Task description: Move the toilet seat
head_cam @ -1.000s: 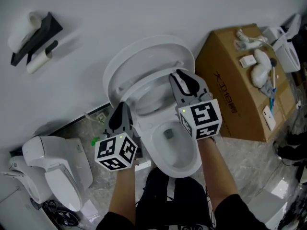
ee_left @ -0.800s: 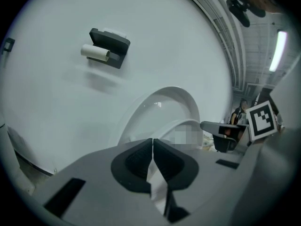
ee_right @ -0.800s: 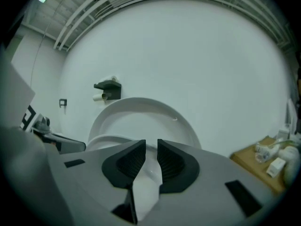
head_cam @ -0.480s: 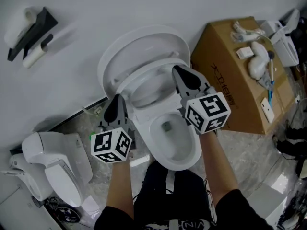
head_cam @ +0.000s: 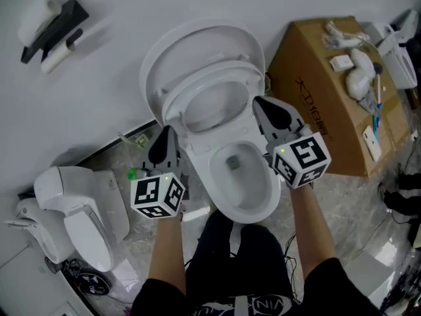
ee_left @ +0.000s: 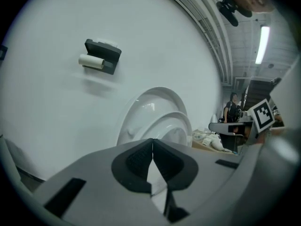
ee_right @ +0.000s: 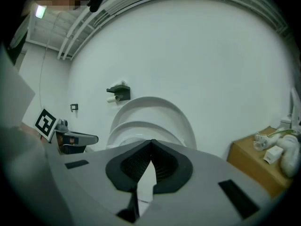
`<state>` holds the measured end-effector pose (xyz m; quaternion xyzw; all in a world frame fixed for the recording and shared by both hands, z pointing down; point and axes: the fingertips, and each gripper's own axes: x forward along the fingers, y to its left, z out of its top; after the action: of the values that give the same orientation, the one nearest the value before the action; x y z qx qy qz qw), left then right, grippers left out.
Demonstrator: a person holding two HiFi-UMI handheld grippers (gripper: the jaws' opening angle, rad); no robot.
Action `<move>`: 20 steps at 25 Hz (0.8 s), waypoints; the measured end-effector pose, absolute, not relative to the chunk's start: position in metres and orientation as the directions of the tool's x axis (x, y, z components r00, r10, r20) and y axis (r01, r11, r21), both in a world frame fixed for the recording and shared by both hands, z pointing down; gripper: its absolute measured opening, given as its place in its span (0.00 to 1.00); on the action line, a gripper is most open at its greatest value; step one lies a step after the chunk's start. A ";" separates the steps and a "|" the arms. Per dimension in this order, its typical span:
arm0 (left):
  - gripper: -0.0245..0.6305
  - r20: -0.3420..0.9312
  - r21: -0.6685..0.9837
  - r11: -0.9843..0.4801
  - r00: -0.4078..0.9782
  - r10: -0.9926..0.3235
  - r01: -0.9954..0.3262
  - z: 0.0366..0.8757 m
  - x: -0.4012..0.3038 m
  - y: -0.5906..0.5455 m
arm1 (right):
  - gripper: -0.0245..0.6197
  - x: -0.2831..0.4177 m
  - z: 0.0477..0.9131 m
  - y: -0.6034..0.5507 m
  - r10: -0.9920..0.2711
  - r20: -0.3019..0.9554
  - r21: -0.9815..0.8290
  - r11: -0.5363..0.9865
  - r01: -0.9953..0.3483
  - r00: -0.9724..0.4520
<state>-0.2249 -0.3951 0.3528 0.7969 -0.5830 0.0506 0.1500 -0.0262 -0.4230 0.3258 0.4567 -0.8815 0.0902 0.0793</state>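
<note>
Head view: toilet seat (head_cam: 172, 107) already lifted clear of toilet bowl (head_cam: 245, 214), tilted up behind it but not yet flat against raised lid (head_cam: 197, 41); judged mostly done, with perhaps a last push back remaining. Left gripper (head_cam: 164, 140) just left of bowl, right gripper (head_cam: 263, 105) just right of its rim, neither touching seat. Counted: one seat, one lid, one bowl, two grippers, one cardboard box (head_cam: 309, 110) right of bowl, one second toilet unit (head_cam: 79, 222) on floor left of bowl. Left gripper view: jaws pressed together, nothing between them, seat and lid ahead beyond bowl. Right gripper view: jaws likewise closed and empty, seat straight ahead, leaning near lid.
</note>
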 end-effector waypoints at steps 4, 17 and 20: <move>0.04 0.235 0.158 -0.277 0.308 -0.922 -0.948 0.343 -0.218 -0.371 | 0.05 -0.018 0.324 -0.391 -0.775 0.220 -0.079 0.591 -0.803 -0.592; 0.04 0.174 0.090 -0.281 0.293 -0.940 -0.955 0.302 -0.173 -0.272 | 0.05 0.009 0.287 -0.289 -0.728 0.180 -0.011 0.671 -0.741 -0.662; 0.04 0.164 0.091 -0.276 0.288 -0.943 -0.957 0.294 -0.163 -0.250 | 0.05 0.016 0.280 -0.267 -0.721 0.177 -0.003 0.681 -0.733 -0.670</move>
<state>-0.1630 -0.2496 0.2937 0.7979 -0.5953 0.0386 0.0858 0.0164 -0.2672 0.2797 0.3979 -0.9131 0.0367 0.0808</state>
